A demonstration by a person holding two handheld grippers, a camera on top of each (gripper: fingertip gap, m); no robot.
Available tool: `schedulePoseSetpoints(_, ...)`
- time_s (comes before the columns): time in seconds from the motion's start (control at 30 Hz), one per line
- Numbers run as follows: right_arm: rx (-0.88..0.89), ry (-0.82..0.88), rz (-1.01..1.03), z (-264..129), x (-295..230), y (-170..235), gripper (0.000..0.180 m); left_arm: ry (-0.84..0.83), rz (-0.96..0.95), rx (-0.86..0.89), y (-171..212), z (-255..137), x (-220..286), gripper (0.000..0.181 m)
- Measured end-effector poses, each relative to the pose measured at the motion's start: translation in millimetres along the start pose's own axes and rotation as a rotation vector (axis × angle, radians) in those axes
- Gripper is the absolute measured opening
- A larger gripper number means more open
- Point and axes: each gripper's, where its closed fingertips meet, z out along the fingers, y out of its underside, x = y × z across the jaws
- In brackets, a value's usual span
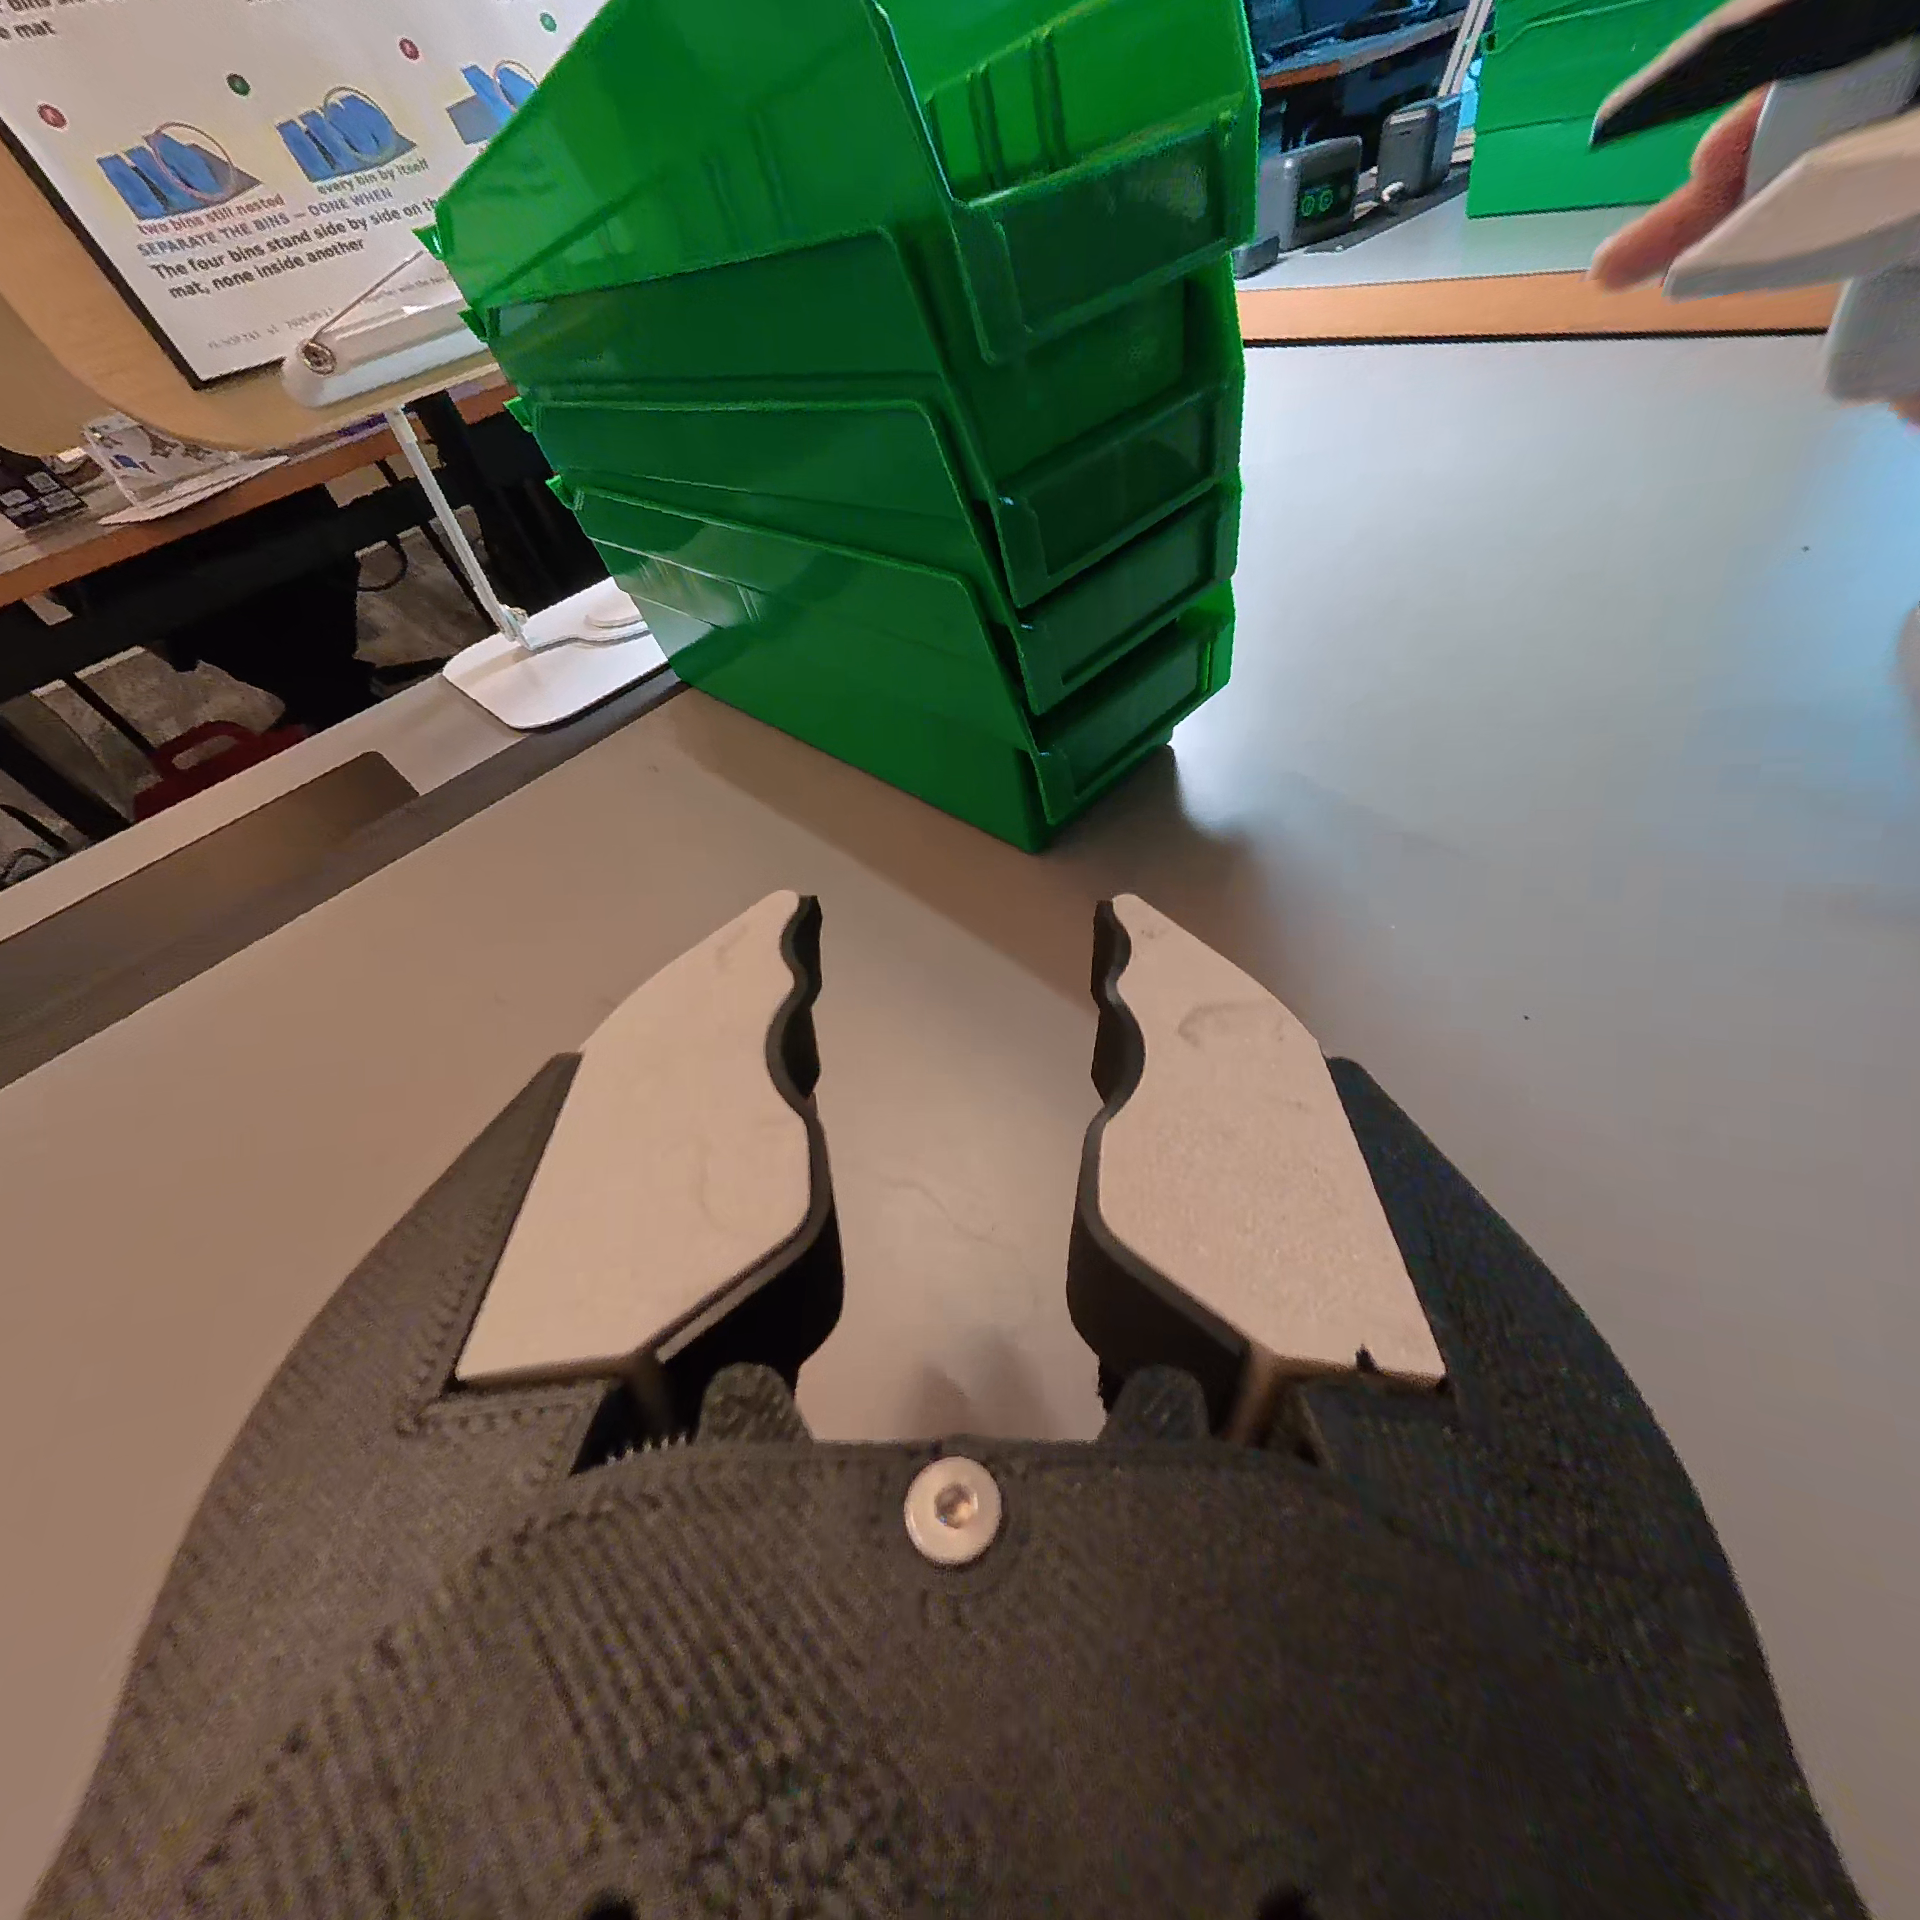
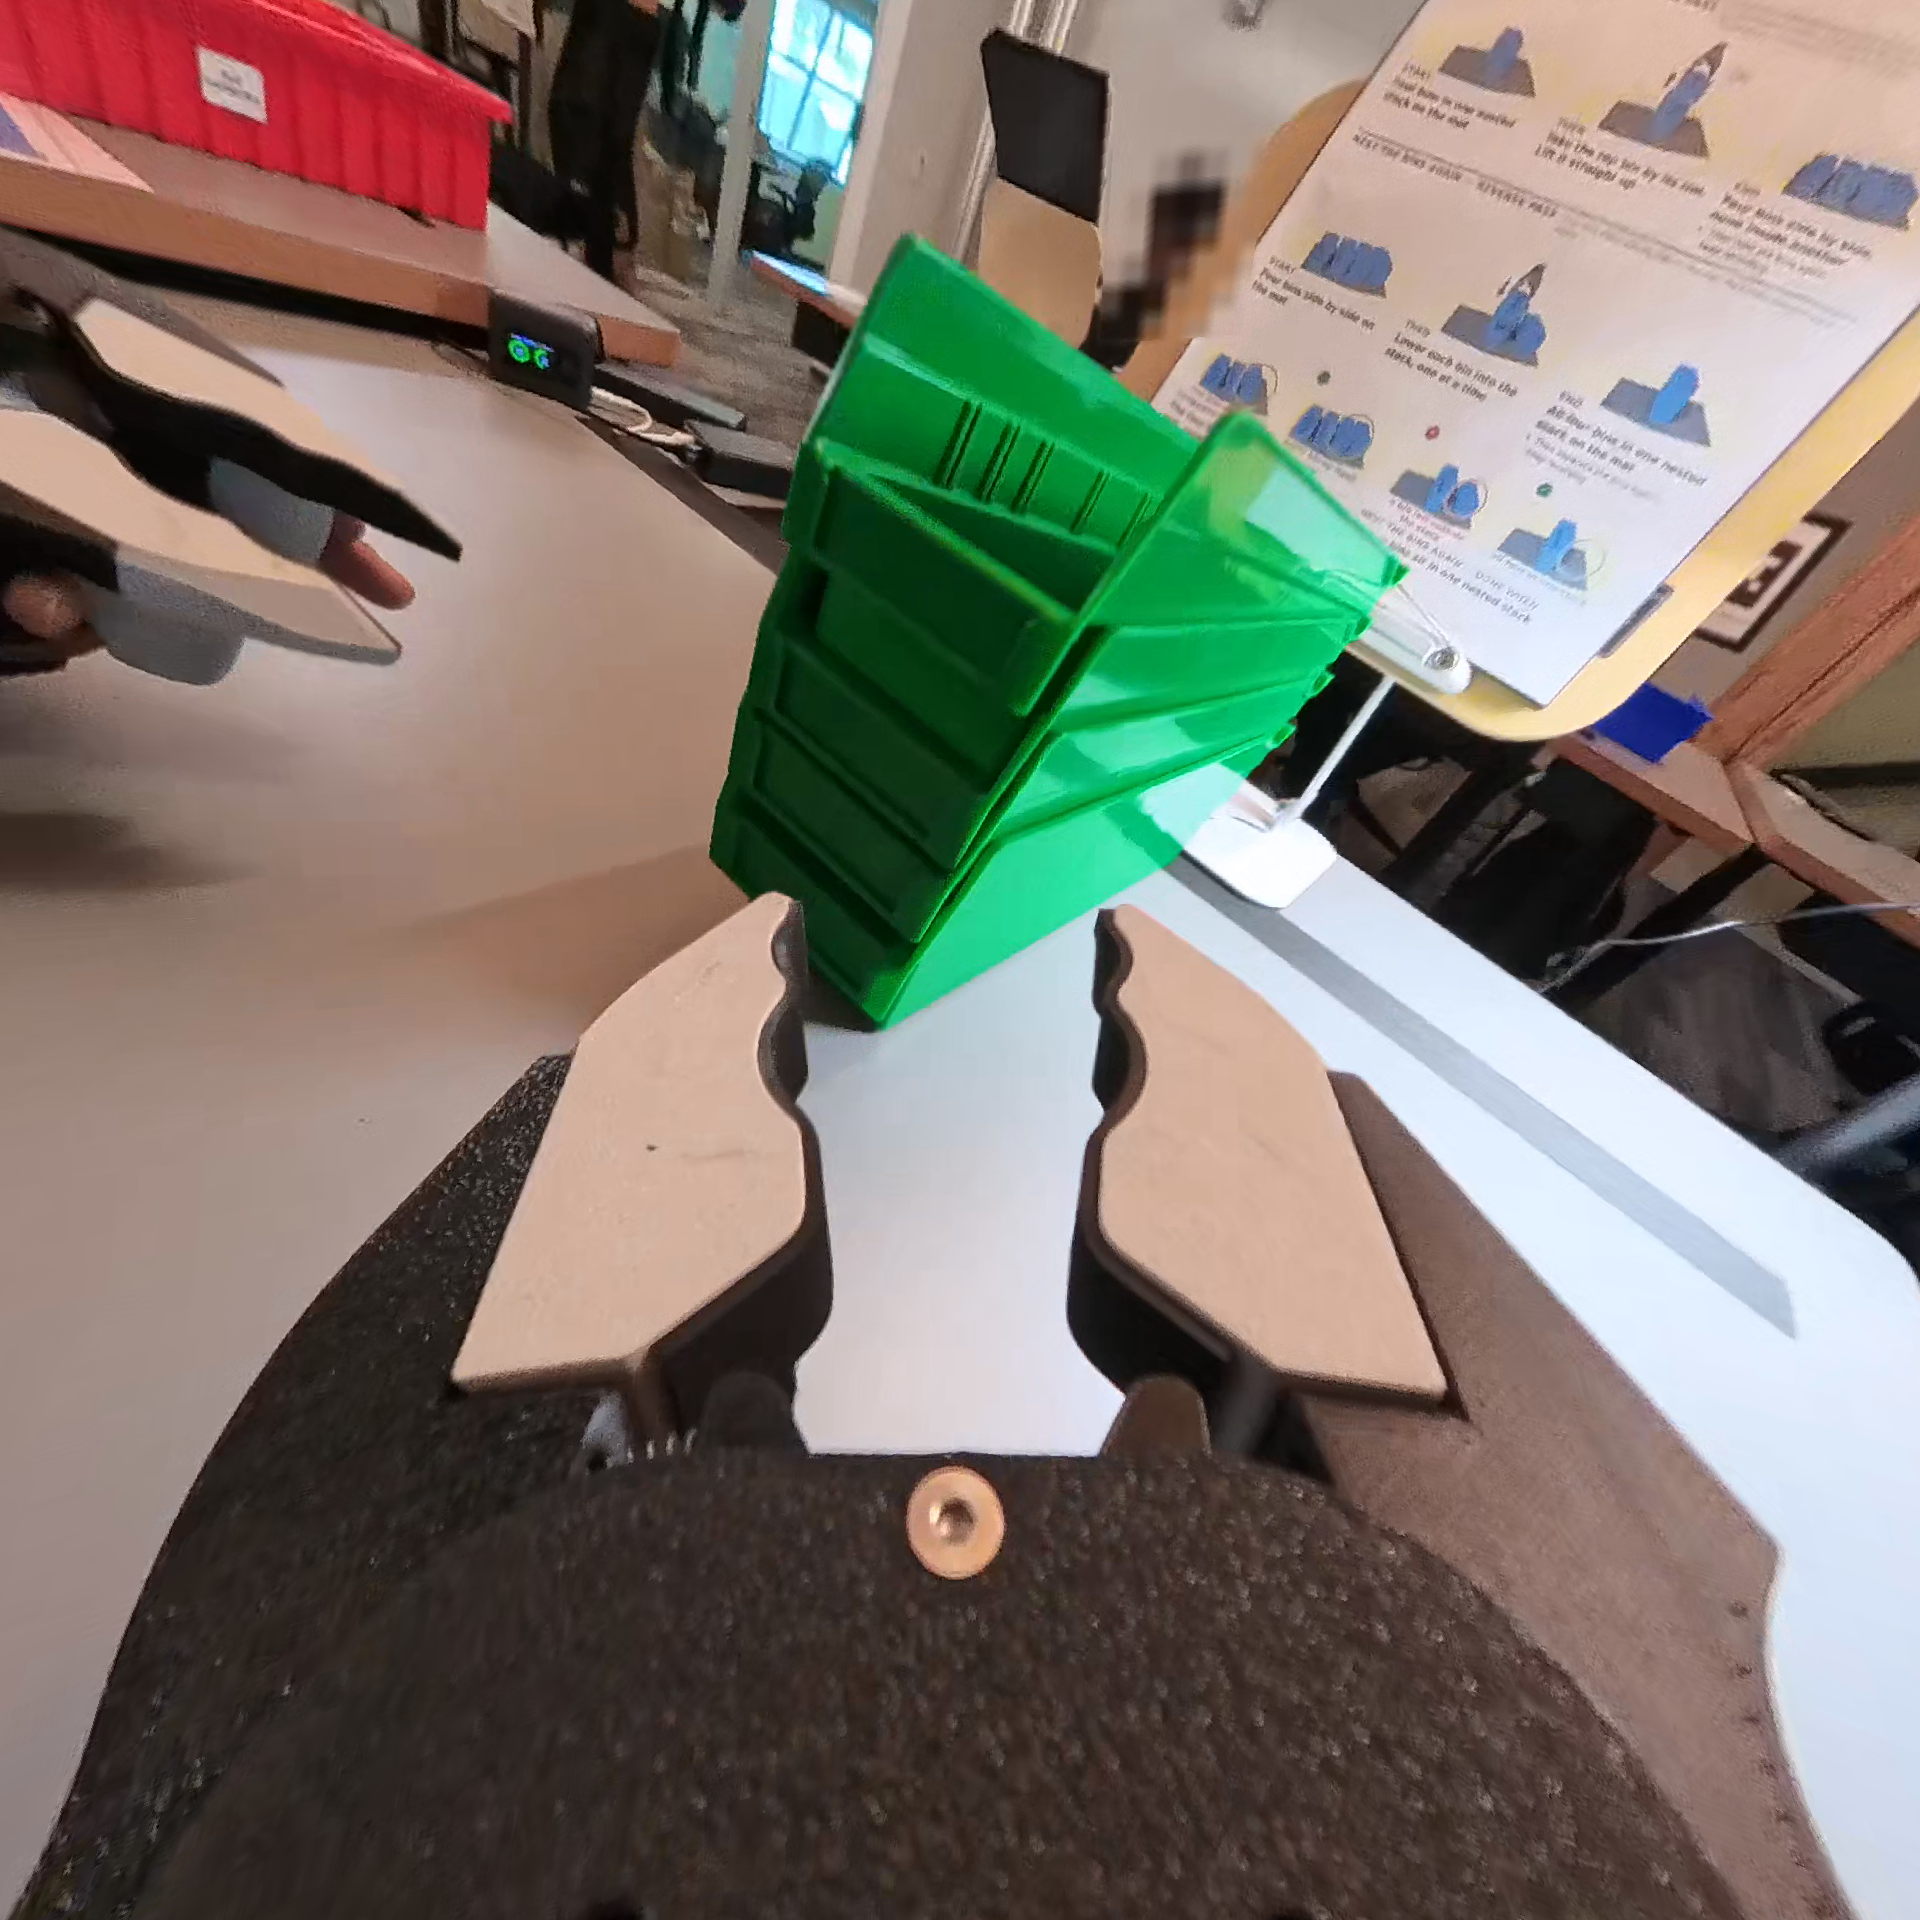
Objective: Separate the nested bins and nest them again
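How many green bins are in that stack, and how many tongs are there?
bins: 4
tongs: 2 (left tongs, right tongs)
Total: 6

bin stack (image 1: 883, 468) top cropped, poster (image 2: 1558, 343) cropped

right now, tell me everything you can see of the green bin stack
The bin stack is glossy green plastic: open-front bins nested one inside another, each with a slanted side wall and a front lip. The top bin has ribs on its back wall. The stack leans slightly and rests on the grey table, near its far edge. Neither gripper touches it.
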Motion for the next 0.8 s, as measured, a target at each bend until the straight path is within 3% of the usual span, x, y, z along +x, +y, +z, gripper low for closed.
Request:
schedulePoseSetpoints(0.2,-0.011,-0.053,0.046,12.7,-15.7,40.5,0.053,-0.003,-0.004,-0.025,6.3,4.4,0.4,0.050)
schedulePoseSetpoints(0.57,-0.014,-0.079,0.051,14.2,-25.8,46.7,0.050,-0.011,0.028,0.002,-6.0,6.3,3.4,0.049)
schedulePoseSetpoints(0.8,-0.042,-0.090,0.028,17.5,-30.5,52.6,0.050,0.095,0.261,-0.077,-51.5,22.5,9.3,0.046)
